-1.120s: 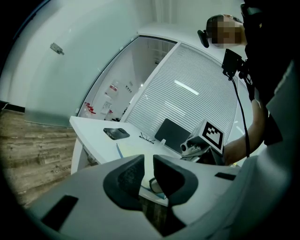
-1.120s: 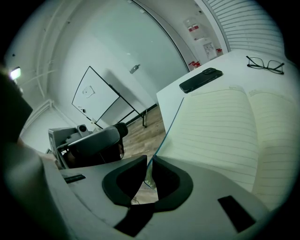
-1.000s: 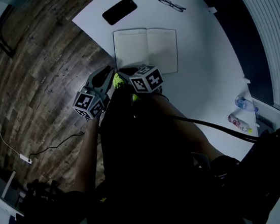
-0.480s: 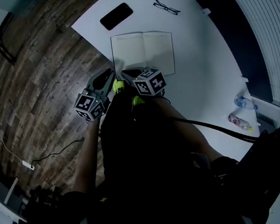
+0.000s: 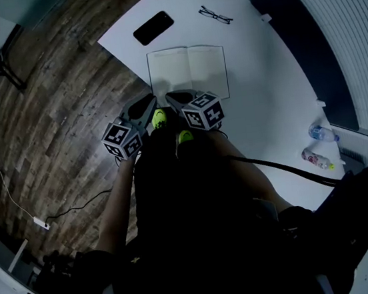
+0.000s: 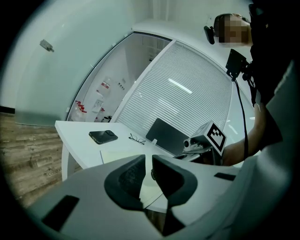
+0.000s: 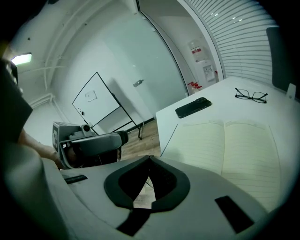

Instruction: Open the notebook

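The cream, matte-paged rectangular notebook (image 5: pixel 187 72) lies open and flat by the smooth white table's (image 5: pixel 281 117) near-left edge, unchanged from a second ago. At its near edge, the right gripper (image 7: pixel 149 161) has just been closing to meet, empty; the left gripper (image 6: pixel 146 161) is slightly apart, empty.

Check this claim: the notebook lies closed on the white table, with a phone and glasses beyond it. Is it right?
No. The notebook lies open, both pages showing in the head view, on the white table, with the phone and glasses beyond it.
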Demonstrator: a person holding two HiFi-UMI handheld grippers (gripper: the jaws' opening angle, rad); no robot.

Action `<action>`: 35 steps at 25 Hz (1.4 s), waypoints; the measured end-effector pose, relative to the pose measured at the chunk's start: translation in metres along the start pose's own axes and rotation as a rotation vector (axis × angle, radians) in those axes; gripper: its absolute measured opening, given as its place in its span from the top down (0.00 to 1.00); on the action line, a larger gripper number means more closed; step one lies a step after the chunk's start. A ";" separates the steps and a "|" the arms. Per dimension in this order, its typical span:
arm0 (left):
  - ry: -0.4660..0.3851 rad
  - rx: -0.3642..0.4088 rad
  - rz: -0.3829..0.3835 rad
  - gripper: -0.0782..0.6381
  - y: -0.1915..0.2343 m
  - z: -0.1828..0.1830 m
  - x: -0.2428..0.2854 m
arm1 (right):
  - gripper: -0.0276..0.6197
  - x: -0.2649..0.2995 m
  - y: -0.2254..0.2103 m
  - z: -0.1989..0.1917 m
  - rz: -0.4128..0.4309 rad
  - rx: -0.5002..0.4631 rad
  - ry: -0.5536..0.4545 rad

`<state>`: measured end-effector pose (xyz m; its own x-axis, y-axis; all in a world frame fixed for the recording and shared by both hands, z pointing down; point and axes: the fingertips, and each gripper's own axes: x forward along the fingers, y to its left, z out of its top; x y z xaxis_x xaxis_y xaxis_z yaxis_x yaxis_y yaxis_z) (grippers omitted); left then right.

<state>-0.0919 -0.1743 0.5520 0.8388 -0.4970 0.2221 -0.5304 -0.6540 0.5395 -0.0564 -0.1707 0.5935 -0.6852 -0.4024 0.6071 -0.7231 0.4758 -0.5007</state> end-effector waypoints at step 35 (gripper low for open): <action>-0.059 0.160 -0.147 0.88 -0.132 0.090 0.007 | 0.92 -0.135 0.061 0.089 -0.052 -0.249 -0.382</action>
<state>-0.0272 -0.1431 0.4093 0.9023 -0.4193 0.0998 -0.4196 -0.8017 0.4257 -0.0159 -0.1563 0.4261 -0.6656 -0.6676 0.3334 -0.7462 0.6022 -0.2839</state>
